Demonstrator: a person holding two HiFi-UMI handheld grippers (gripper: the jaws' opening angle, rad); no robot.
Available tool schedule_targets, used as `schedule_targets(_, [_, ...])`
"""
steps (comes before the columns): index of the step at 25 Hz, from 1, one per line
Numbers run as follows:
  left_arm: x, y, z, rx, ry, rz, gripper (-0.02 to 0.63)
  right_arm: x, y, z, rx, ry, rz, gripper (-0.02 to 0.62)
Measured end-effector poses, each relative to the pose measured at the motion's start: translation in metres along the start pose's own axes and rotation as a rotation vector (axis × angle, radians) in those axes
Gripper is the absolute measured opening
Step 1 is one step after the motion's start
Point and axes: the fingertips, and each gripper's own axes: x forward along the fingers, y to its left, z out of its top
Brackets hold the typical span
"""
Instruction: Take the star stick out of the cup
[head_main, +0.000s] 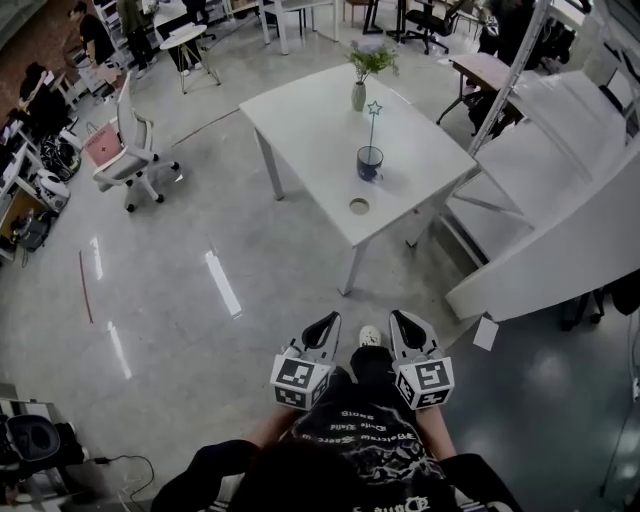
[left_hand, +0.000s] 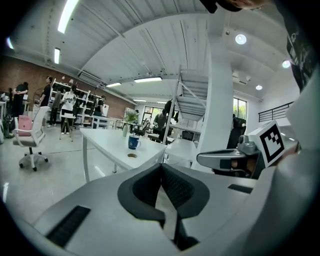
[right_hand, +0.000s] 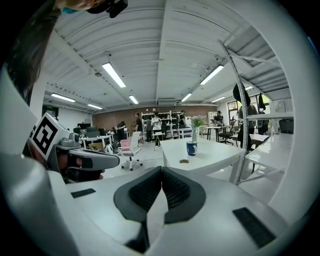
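Star stick (head_main: 373, 125) propped in cup (head_main: 369, 164), 12 o'clock, well apart; left gripper (head_main: 326, 324) and right gripper (head_main: 403, 322) closed, empty, held low, approach likely not begun.

1. A glossy pale grey floor (head_main: 200, 250) fills a large open office and mirrors long streaks of light.
2. A white square table (head_main: 310, 120) on thin legs stands in the open middle.
3. A white office chair (head_main: 128, 150) with a pink back stands well apart from it.
4. A white staircase (head_main: 560, 180) rises just beside the table.
5. A brick wall (left_hand: 30, 75) closes the far end, with shelves (right_hand: 167, 122) near it.
6. Light strips (right_hand: 114, 75) run along the white ribbed ceiling (right_hand: 165, 50).
7. A window (left_hand: 240, 109) shows daylight beside a white column (left_hand: 220, 100).
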Motion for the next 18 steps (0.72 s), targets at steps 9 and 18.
schedule_targets(9, [0.063,0.001,0.015,0.008,0.001,0.007,0.02,0.033,-0.066,0.001,0.052,-0.002,-0.012,0.009])
schedule_targets(18, [0.168,0.041,0.054,-0.012,0.025,0.127,0.02,0.135,-0.16,0.036,0.063,0.0,0.106,0.009])
